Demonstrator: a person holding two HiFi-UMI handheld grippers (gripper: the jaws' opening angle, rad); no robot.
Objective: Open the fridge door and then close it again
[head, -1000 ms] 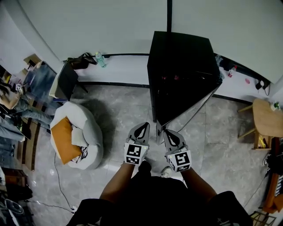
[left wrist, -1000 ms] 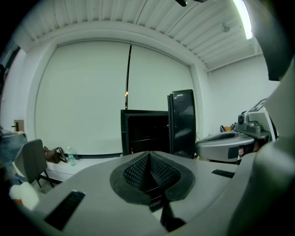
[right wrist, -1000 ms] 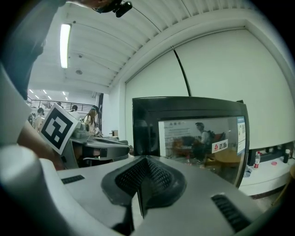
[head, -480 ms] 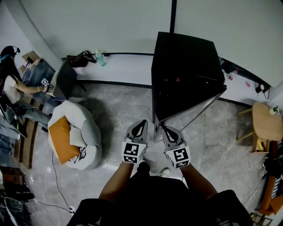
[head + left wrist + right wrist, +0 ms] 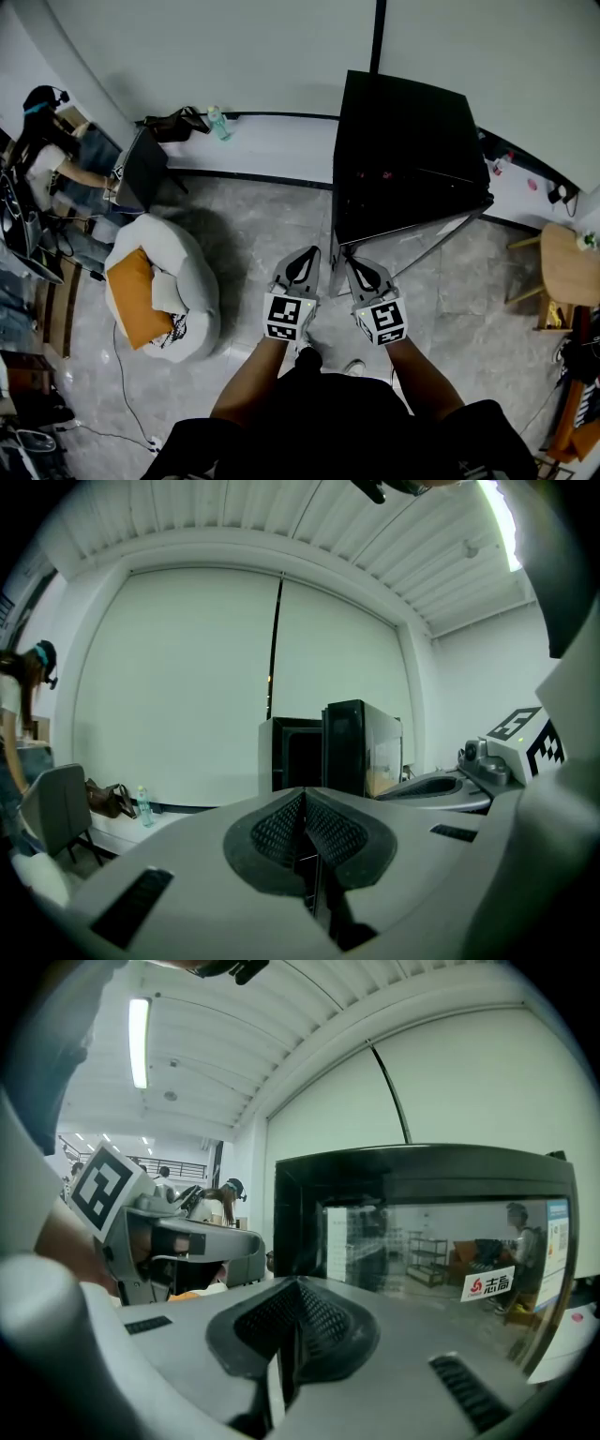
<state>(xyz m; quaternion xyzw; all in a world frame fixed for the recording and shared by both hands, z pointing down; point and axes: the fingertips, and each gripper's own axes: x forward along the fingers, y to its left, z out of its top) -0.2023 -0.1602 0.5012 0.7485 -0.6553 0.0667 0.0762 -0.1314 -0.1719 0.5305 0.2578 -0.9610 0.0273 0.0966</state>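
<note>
Both left gripper (image 5: pixel 306 255) and right gripper (image 5: pixel 356 266), clenched empty, point side by side toward the fridge (image 5: pixel 408 141).

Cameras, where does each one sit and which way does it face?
Head view: on the person's head, steeply down at fridge, forearms, left gripper, right gripper.
Left gripper view: on that gripper, along shut jaws toward the fridge.
Right gripper view: likewise, facing the fridge door.
Shared: fridge; each gripper view shows the other gripper.
</note>
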